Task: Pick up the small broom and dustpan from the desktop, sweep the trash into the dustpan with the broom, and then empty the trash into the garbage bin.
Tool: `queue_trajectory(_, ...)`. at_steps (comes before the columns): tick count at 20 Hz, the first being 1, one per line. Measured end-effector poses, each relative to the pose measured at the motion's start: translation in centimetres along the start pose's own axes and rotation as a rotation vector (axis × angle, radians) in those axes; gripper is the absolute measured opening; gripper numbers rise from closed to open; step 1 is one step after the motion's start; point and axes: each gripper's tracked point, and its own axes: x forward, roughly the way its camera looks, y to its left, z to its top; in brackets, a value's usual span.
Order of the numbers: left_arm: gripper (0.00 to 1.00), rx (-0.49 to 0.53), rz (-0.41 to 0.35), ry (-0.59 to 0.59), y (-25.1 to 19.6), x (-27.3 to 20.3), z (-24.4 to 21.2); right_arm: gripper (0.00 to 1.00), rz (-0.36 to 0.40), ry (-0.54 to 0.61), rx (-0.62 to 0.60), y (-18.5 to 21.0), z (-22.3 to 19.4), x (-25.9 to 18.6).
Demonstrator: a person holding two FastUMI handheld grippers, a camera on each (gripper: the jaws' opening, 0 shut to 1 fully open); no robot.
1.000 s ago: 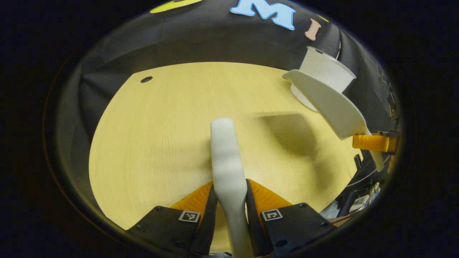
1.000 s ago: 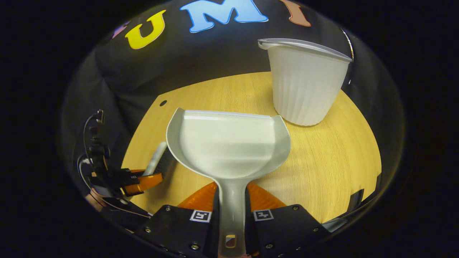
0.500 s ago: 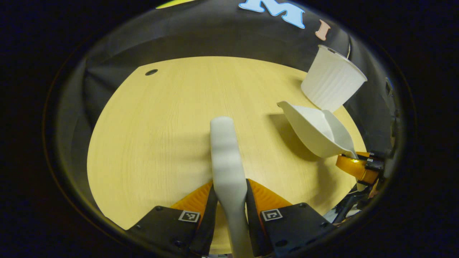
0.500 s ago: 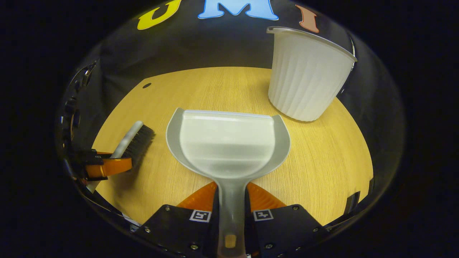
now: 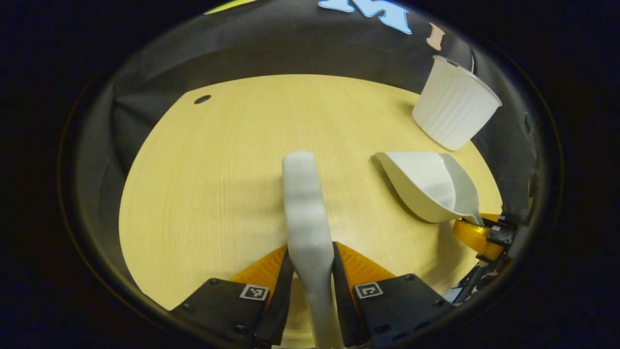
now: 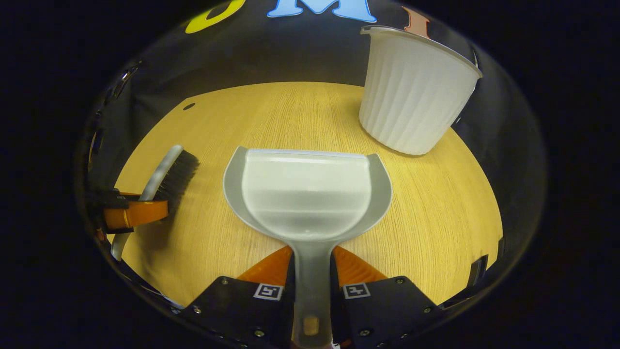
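In the left gripper view my left gripper (image 5: 310,264) is shut on the small broom (image 5: 304,203), whose pale back points forward over the wooden desktop (image 5: 218,169). The grey dustpan (image 5: 428,186) rests to the right, with the right gripper (image 5: 477,232) behind it. In the right gripper view my right gripper (image 6: 312,264) is shut on the dustpan (image 6: 307,194) handle; the pan looks empty and lies low on the desktop (image 6: 436,203). The broom (image 6: 167,174) with black bristles is at the left, held by the left gripper (image 6: 133,213). The white ribbed garbage bin (image 6: 411,92) stands upright at the back right.
The garbage bin (image 5: 453,109) stands near the desktop's far right edge. A small dark hole (image 5: 202,99) marks the desktop's far left corner. Black cloth walls close the booth behind the desk.
The dustpan has come down from beside the bin's rim and tipped level onto the desktop. The broom has stayed nearly still in the left gripper.
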Motion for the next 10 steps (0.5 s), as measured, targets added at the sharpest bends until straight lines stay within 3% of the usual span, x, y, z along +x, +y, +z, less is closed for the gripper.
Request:
queue_trajectory(7, 0.53, 0.020, 0.019, -0.022, -0.1, 0.1, 0.5, 0.34, 0.028, 0.024, -0.001, 0.2, -0.2, -0.3)
queue_trajectory(8, 0.57, 0.022, 0.021, -0.029, -0.1, -0.2, 0.8, 0.35, 0.033, 0.023, 0.001, 0.2, -0.1, -0.5)
queue_trajectory(10, 0.69, 0.029, 0.029, -0.057, 0.2, -1.0, 1.1, 0.48, 0.048, 0.015, -0.006, 0.2, 0.2, -1.1)
